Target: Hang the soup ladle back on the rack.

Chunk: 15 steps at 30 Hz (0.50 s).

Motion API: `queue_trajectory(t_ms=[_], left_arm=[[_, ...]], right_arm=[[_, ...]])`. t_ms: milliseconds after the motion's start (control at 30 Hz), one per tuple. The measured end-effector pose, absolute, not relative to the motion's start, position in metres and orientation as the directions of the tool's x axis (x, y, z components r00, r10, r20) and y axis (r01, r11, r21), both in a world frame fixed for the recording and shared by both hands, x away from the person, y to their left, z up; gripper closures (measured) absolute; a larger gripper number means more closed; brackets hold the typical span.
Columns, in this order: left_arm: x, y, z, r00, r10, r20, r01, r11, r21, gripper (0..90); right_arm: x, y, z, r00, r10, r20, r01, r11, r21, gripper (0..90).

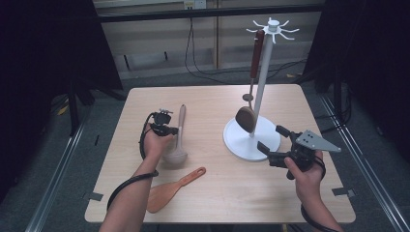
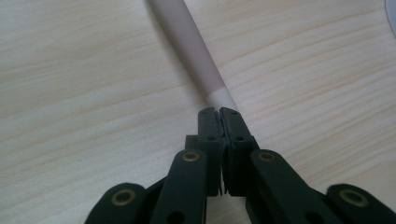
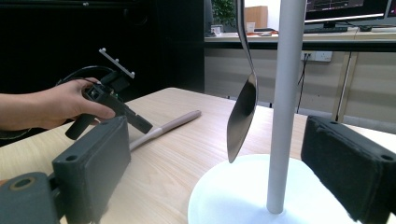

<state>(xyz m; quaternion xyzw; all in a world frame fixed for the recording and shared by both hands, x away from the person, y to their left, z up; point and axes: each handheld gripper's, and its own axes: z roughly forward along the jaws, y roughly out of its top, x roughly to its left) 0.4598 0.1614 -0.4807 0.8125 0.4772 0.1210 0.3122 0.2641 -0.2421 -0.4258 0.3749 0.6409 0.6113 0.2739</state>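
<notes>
A beige ladle [image 1: 181, 122] lies on the wooden table [image 1: 212, 101], bowl toward me. My left gripper [image 1: 171, 128] is shut, its tips [image 2: 219, 113] pressed together right over the ladle's handle [image 2: 196, 51], with nothing between the jaws. The right gripper view shows that gripper [image 3: 140, 122] slanting down onto the handle [image 3: 173, 125]. A white utensil stand [image 1: 251, 140] holds a hanging spoon with a brown handle [image 1: 256, 53]. My right gripper [image 1: 273, 139] hovers open beside the stand's base, its pads [image 3: 93, 158] wide apart and facing the pole [image 3: 282, 107] and the spoon's bowl [image 3: 243, 114].
An orange wooden spatula [image 1: 169, 191] lies near the table's front edge, below the ladle's bowl [image 1: 175, 155]. The stand's hooks [image 1: 273, 26] spread out at the top of its pole. Cables trail on the floor behind the table.
</notes>
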Motion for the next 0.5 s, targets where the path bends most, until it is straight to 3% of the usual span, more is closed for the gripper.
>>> queue_trajectory(t_ms=[200, 333, 400, 500], left_arm=[[0.458, 0.158, -0.471, 0.481, 0.872, -0.097, 0.709, -0.321, 0.628, 79.5], [0.458, 0.152, -0.471, 0.443, 0.888, -0.125, 0.738, -0.281, 0.614, 67.9], [0.460, 0.153, -0.473, 0.428, 0.894, -0.135, 0.758, -0.274, 0.592, 57.8], [0.462, 0.150, -0.477, 0.406, 0.900, -0.159, 0.779, -0.250, 0.576, 54.5]], right_arm=[[0.264, -0.240, -0.425, -0.565, 0.819, 0.102, 0.148, -0.022, 0.989, 7.9], [0.263, -0.239, -0.425, -0.573, 0.814, 0.096, 0.143, -0.016, 0.990, 7.9], [0.264, -0.239, -0.425, -0.575, 0.813, 0.087, 0.139, -0.008, 0.990, 7.9], [0.264, -0.239, -0.426, -0.580, 0.810, 0.081, 0.140, 0.001, 0.990, 7.9]])
